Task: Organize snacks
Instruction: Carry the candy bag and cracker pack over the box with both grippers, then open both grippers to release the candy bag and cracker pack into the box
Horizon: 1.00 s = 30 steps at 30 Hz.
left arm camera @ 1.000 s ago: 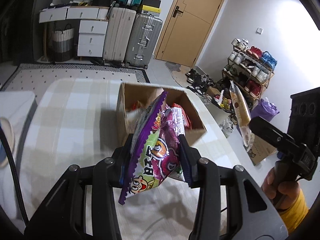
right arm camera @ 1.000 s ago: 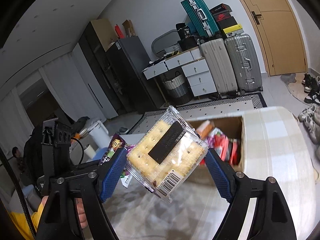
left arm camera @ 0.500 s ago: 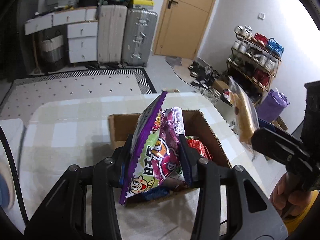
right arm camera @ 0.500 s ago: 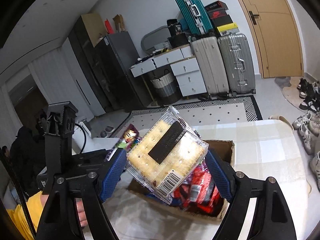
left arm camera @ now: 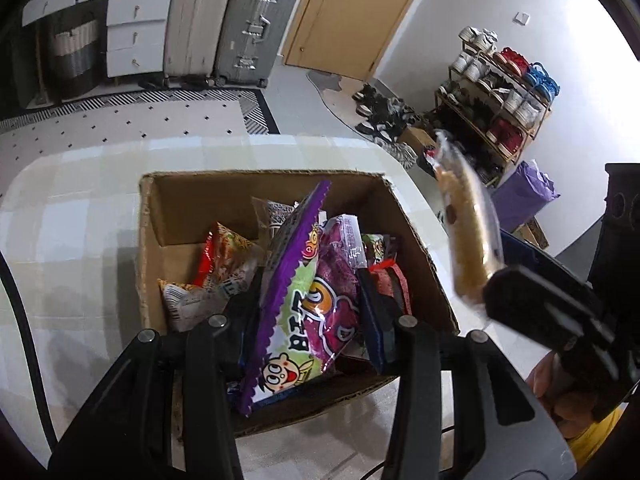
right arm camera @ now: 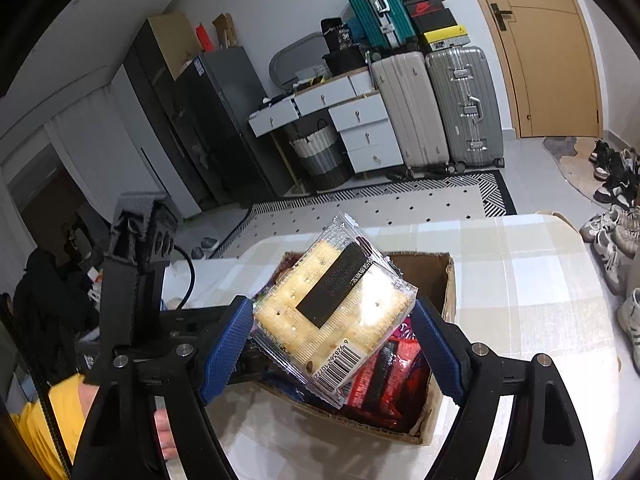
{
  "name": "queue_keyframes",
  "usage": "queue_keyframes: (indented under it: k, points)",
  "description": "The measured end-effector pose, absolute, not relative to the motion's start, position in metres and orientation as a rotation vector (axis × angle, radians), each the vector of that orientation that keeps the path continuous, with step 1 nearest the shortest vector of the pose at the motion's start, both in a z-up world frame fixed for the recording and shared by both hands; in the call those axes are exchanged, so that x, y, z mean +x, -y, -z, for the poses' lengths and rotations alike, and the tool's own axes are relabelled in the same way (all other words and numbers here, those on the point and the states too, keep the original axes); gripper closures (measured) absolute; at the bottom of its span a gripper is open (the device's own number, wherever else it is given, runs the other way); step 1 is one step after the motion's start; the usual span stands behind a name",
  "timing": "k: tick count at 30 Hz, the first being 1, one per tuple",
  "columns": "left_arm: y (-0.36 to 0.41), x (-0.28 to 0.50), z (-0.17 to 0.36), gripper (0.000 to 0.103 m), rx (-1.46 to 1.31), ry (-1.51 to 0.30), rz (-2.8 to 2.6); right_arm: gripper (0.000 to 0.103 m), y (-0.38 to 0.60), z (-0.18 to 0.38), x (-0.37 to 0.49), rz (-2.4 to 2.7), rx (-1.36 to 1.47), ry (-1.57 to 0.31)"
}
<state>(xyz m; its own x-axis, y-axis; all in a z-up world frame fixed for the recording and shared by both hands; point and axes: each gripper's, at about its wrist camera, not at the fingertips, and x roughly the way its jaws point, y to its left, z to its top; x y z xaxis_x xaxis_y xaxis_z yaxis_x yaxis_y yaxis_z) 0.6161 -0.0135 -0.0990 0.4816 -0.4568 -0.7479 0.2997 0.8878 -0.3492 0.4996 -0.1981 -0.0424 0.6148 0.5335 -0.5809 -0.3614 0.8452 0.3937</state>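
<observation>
Beneath both sets of jaws, on a checked tablecloth (left arm camera: 80, 216): an open cardboard box (left arm camera: 256, 192), already part-filled with snack packets. Beyond it, across the tiled floor, two upright suitcases (left arm camera: 232, 20) against the wall beside a wooden door (left arm camera: 352, 12), with a loaded shoe rack (left arm camera: 500, 96) off to the right of the left jaws. Between the blue pads of the left gripper (left arm camera: 310, 308), clamped edge-on: a purple snack bag (left arm camera: 312, 300) with a cartoon face, hanging over the box's near half. Just right of those jaws, over the box's right wall: the right gripper (right arm camera: 332, 336), gripped by a hand (left arm camera: 560, 384) in a yellow sleeve. Pinched corner to corner between its widely set pads: a clear-wrapped cracker pack (right arm camera: 332, 304), tilted, black label and barcode facing the camera, held above the red packets (right arm camera: 384, 380) inside the box.
</observation>
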Motion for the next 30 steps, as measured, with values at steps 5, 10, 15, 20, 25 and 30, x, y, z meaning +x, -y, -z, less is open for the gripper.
queue_keyframes:
  k: [5, 10, 15, 20, 25, 30]
  points:
    - [0.012, 0.621, 0.113, 0.062, -0.159, -0.994, 0.510, 0.021, 0.193, 0.053, 0.506, -0.519, 0.237, -0.786]
    - [0.015, 0.620, 0.110, 0.050, -0.063, -0.986, 0.489, 0.021, 0.187, 0.063, 0.513, -0.516, 0.208, -0.819]
    - [0.011, 0.611, 0.100, 0.032, 0.004, -0.985, 0.460, 0.021, 0.185, 0.068, 0.520, -0.499, 0.208, -0.850]
    - [0.006, 0.602, 0.090, 0.028, 0.096, -0.969, 0.425, 0.021, 0.182, 0.072, 0.524, -0.487, 0.183, -0.872]
    - [-0.004, 0.595, 0.088, 0.028, 0.118, -0.973, 0.403, 0.021, 0.175, 0.074, 0.528, -0.450, 0.103, -0.886]
    - [-0.005, 0.590, 0.090, 0.027, 0.146, -0.973, 0.453, 0.021, 0.170, 0.074, 0.527, -0.463, 0.076, -0.890]
